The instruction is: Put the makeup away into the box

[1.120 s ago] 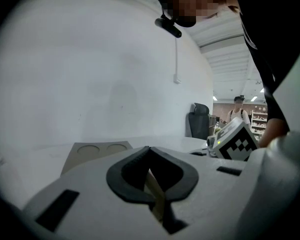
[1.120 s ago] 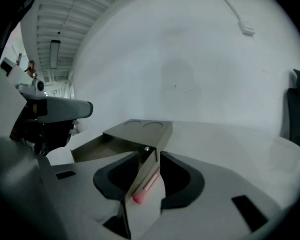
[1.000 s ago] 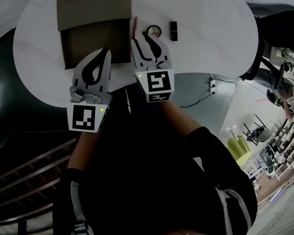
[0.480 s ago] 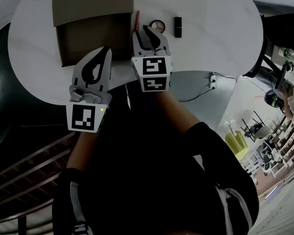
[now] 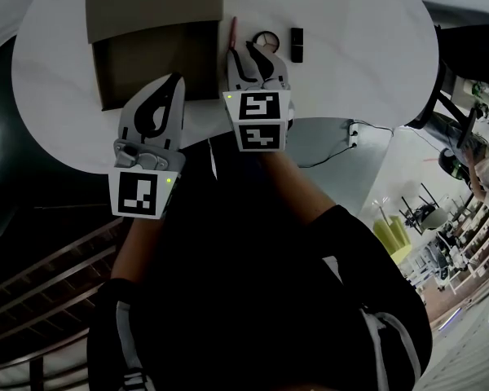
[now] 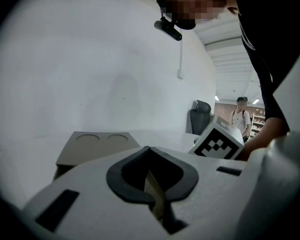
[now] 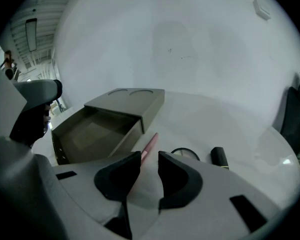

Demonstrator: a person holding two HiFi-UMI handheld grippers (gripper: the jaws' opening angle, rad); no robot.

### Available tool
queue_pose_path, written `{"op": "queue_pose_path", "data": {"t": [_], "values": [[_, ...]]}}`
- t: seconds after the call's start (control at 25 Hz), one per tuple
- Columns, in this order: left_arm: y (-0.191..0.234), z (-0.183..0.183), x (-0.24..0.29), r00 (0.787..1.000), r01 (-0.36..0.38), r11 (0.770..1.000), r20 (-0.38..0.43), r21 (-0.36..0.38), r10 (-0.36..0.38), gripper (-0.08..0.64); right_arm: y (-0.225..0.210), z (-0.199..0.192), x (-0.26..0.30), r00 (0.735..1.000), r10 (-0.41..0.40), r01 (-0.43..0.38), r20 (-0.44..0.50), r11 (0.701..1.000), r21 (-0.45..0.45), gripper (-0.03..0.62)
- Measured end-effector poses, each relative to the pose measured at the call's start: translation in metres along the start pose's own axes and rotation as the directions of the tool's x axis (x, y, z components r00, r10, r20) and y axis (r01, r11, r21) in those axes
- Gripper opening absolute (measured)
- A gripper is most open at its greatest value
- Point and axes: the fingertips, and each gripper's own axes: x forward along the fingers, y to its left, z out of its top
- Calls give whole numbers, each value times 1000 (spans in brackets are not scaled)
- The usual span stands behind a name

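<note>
We find the box open on the white desk, its inside bare. The makeup lies outside it, on the desk to its right. A pink pencil sits just beside the box wall, then a round compact, then a black tube.

The right gripper tilts down over the pencil's near end. Its jaws have just been closing and stand slightly apart. The pencil's end lies at the tip of the jaw nearer the box, and we see no pinch on it.

The left gripper hovers at the box's near edge. Its jaws are pressed together at the tips and hold nothing.
</note>
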Motion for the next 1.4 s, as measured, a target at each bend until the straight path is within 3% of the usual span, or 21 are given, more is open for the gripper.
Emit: {"op": "queue_pose_path", "data": {"t": [0.2,0.56,0.72,0.96,1.4], "values": [[1,-2,2,1000,-2,1000,-3,-7,2,6,-1,1,2,1000,11,-11,12,999,43,126],[2,-5,4,1000,-5,1000,-11,-14,5,6,7,-1,15,1000,20,-20,-22,1000,16,124],[3,-9,5,1000,-4,1000,-9,-16,4,6,1,-5,17,1000,-2,2,-17,1000,5,67],[3,-5,3,1000,-4,1000,-3,-16,4,6,-1,-4,14,1000,2,-1,-13,999,47,64],[1,1,-1,1000,-3,1000,23,-8,3,6,-5,34,-24,993,-30,16,115,993,116,64]]}}
